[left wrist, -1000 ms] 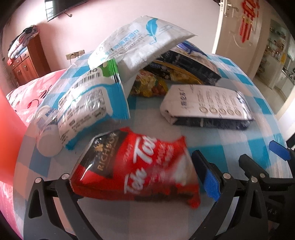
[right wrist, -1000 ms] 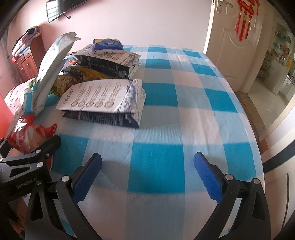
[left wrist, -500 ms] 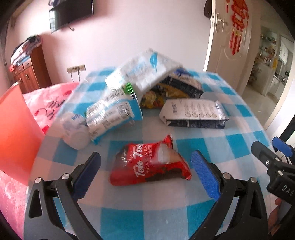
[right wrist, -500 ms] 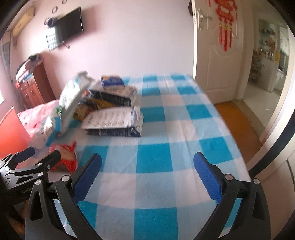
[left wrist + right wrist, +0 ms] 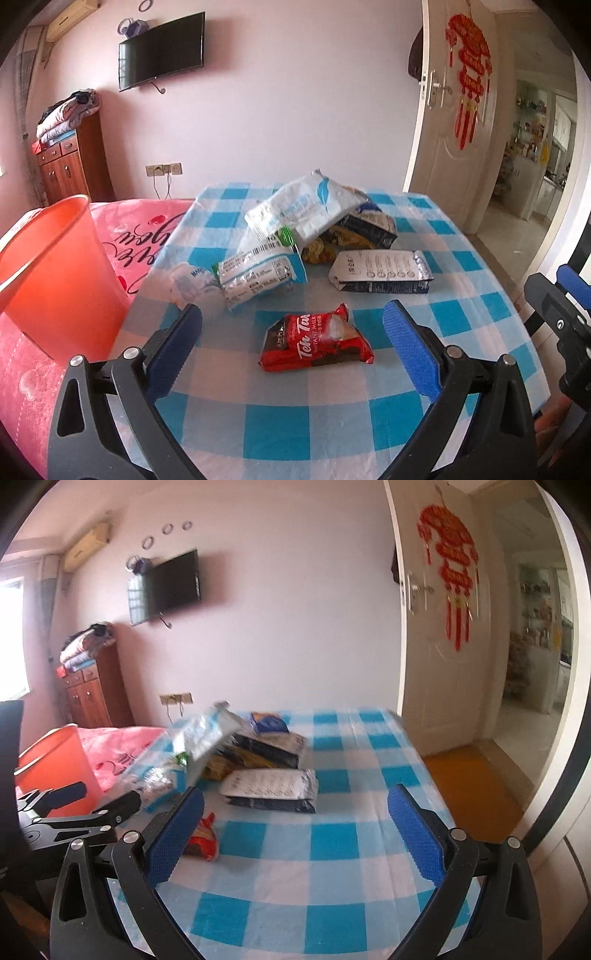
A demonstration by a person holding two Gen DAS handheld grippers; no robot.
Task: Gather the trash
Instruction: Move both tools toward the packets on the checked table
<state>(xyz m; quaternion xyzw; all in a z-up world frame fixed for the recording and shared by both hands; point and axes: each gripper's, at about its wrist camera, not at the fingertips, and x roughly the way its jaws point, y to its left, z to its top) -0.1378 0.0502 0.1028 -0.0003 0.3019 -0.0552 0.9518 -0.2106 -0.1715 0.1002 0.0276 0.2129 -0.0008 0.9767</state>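
Left gripper [image 5: 291, 343] back; jaws wide.

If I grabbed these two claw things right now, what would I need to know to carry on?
Left gripper: open, empty, above the table, lined up with the red Teh Tarik packet.
Right gripper: open, empty, over bare checked cloth.
Other wrappers lie piled further back.
Orange bin stands at the table's left.
Done: nothing visibly binned; the bin's inside is hidden.
Left: every packet.
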